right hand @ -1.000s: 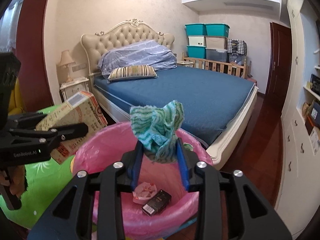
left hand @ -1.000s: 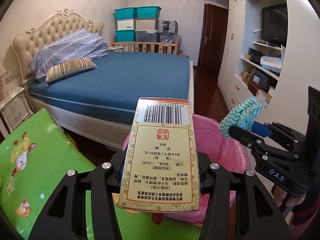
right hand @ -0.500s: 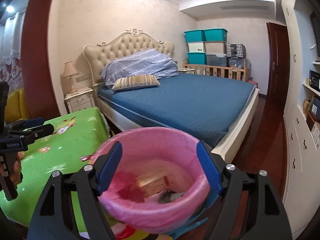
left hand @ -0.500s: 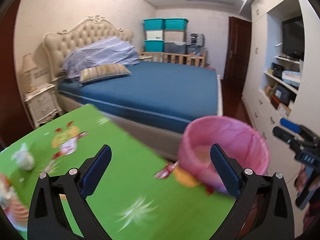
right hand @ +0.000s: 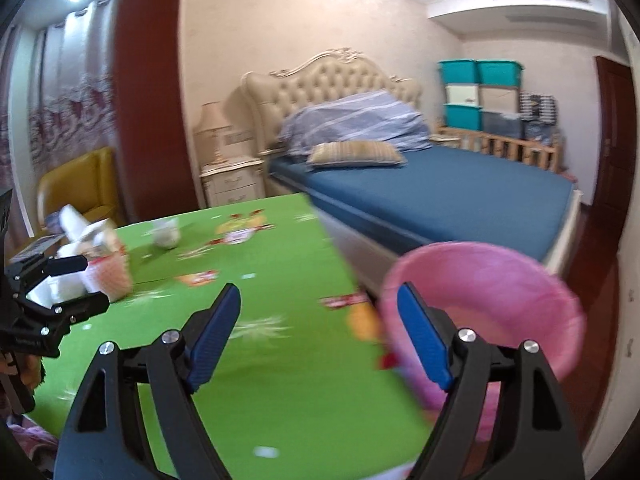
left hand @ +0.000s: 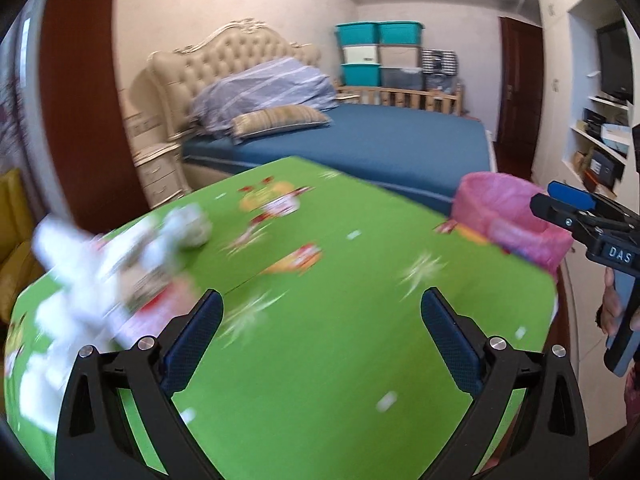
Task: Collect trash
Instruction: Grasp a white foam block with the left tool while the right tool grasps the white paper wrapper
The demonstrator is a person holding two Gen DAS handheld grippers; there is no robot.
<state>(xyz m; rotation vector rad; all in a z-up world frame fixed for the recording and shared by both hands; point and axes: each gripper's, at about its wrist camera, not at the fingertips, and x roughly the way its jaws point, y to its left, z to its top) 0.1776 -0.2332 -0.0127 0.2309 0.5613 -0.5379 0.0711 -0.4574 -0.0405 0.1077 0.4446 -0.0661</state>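
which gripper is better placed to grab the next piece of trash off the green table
Likely left: the left gripper, open and empty, sits beside the trash pile; the right gripper is open near the pink bin.

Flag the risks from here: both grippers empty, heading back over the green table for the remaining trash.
1. The pink-lined bin sits right at the table edge beside the open right gripper; a swing could knock it over.
2. The left gripper, open, faces a blurred white pile; it might grab several pieces or push them off the edge.
3. The crumpled paper ball could roll if nudged.
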